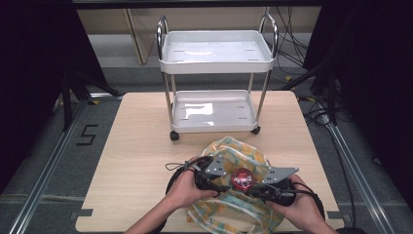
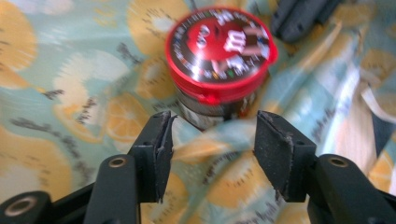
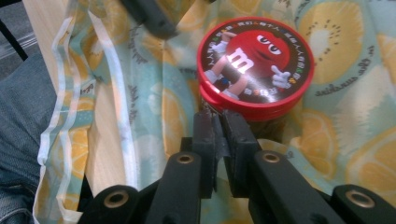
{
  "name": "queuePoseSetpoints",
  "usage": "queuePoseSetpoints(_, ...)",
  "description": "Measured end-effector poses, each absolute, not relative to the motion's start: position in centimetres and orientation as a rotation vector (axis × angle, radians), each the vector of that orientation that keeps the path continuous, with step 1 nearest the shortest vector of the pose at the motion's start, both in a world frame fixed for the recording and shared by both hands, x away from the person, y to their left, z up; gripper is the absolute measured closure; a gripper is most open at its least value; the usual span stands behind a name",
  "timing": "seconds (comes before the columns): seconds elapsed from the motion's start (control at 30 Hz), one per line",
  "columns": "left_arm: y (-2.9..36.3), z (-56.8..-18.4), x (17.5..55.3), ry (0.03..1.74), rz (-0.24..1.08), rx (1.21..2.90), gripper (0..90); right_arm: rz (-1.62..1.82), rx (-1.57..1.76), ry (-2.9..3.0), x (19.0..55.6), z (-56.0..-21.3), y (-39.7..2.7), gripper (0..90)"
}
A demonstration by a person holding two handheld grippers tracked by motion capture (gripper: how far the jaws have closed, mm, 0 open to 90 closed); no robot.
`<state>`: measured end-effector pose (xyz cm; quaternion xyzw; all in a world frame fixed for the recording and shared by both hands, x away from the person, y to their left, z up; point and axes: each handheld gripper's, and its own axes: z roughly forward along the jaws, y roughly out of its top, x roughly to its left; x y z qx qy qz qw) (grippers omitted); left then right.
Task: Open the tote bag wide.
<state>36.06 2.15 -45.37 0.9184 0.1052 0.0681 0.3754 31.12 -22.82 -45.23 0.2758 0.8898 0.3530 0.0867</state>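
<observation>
A cloth bag [image 1: 243,151] printed with lemon slices lies on the near side of the wooden table [image 1: 136,146]. A small jar with a red candy-brand lid [image 1: 242,178] stands upright in its folds. My left gripper [image 1: 223,185] is just left of the jar. In the left gripper view it [image 2: 212,126] is open, with the jar [image 2: 219,51] just beyond its tips and loose bag cloth [image 2: 70,93] under them. My right gripper [image 1: 255,189] is on the jar's right. In the right gripper view it [image 3: 217,116] is shut on a thin fold of the bag [image 3: 341,116], right beside the jar [image 3: 254,63].
A white two-shelf cart [image 1: 216,61] on castors stands at the far middle of the table, both shelves bare. Bare tabletop lies to the left of the bag. Cables run over the floor at the far right.
</observation>
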Motion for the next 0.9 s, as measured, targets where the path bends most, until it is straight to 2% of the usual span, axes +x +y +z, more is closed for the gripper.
queuePoseSetpoints(0.2,1.7,-46.2,35.6,0.203,0.143,2.414,47.4,1.060,0.867,2.614,31.4,-45.0,-23.0,81.4)
queuePoseSetpoints(0.37,1.4,-46.7,35.6,0.173,0.162,2.433,59.6,1.059,0.886,2.586,31.8,-44.3,-23.8,77.3)
queuePoseSetpoints(0.4,1.2,-46.8,35.4,0.187,0.162,2.427,59.6,1.059,0.886,2.586,31.8,-44.3,-23.8,77.3)
queuePoseSetpoints(0.43,1.2,-46.8,35.4,0.164,0.173,2.441,66.9,1.055,0.902,2.586,31.9,-44.2,-23.9,72.3)
queuePoseSetpoints(0.47,1.1,-46.8,35.3,0.152,0.179,2.444,66.9,1.055,0.902,2.586,31.9,-44.2,-23.9,72.3)
queuePoseSetpoints(0.5,1.0,-46.9,35.1,0.138,0.192,2.442,73.8,1.060,0.890,2.571,32.1,-44.2,-23.9,67.7)
queuePoseSetpoints(0.53,1.0,-46.8,34.9,0.128,0.187,2.449,73.8,1.060,0.890,2.571,32.1,-44.2,-23.9,67.7)
queuePoseSetpoints(0.57,0.9,-46.7,34.6,0.109,0.200,2.454,79.7,1.067,0.886,2.565,32.3,-44.2,-24.0,61.4)
queuePoseSetpoints(0.6,0.9,-46.7,34.6,0.109,0.200,2.454,81.6,1.067,0.886,2.565,32.3,-44.2,-24.0,61.4)
queuePoseSetpoints(0.63,0.9,-46.6,34.4,0.107,0.200,2.456,83.8,1.089,0.873,2.557,32.6,-44.1,-24.0,54.7)
queuePoseSetpoints(0.9,1.0,-46.3,32.8,0.089,0.217,2.448,88.7,1.128,0.874,2.596,33.1,-43.9,-23.8,40.3)
